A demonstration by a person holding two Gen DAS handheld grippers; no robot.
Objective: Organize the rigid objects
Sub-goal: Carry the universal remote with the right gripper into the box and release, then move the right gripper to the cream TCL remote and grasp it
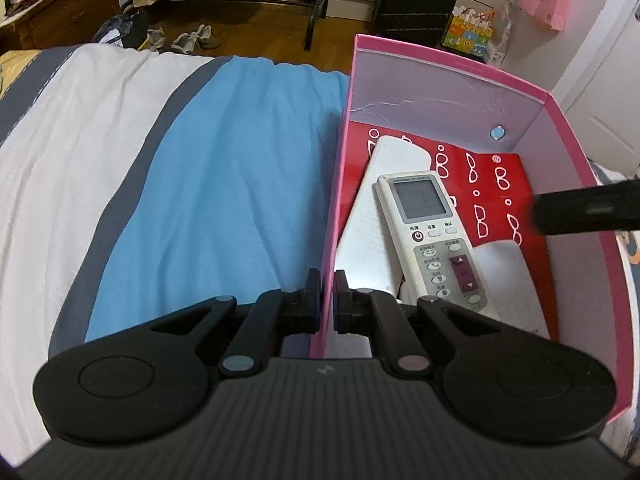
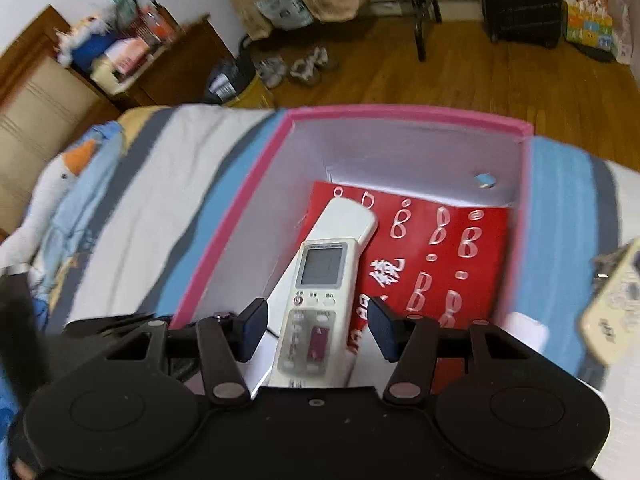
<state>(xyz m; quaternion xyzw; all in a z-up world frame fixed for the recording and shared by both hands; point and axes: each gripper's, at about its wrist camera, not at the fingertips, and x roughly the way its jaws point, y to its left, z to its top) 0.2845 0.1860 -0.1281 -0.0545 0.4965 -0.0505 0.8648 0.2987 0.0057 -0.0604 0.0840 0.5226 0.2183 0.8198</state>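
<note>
Left gripper (image 1: 327, 296) pinches the pink box (image 1: 576, 168) wall, steadying it on the bed, while the right gripper (image 2: 316, 330) hangs spread and empty over the white remote (image 2: 316, 300) lying inside, so it should lift straight out without nudging it.

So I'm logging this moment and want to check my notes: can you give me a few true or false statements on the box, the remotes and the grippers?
1. The left gripper pinches the pink box wall. True.
2. The right gripper is shut on the remote. False: it is open above the remote.
3. The remote lies on a second white remote. True.
4. The box stands on the floor. False: it is on the bed.
</note>
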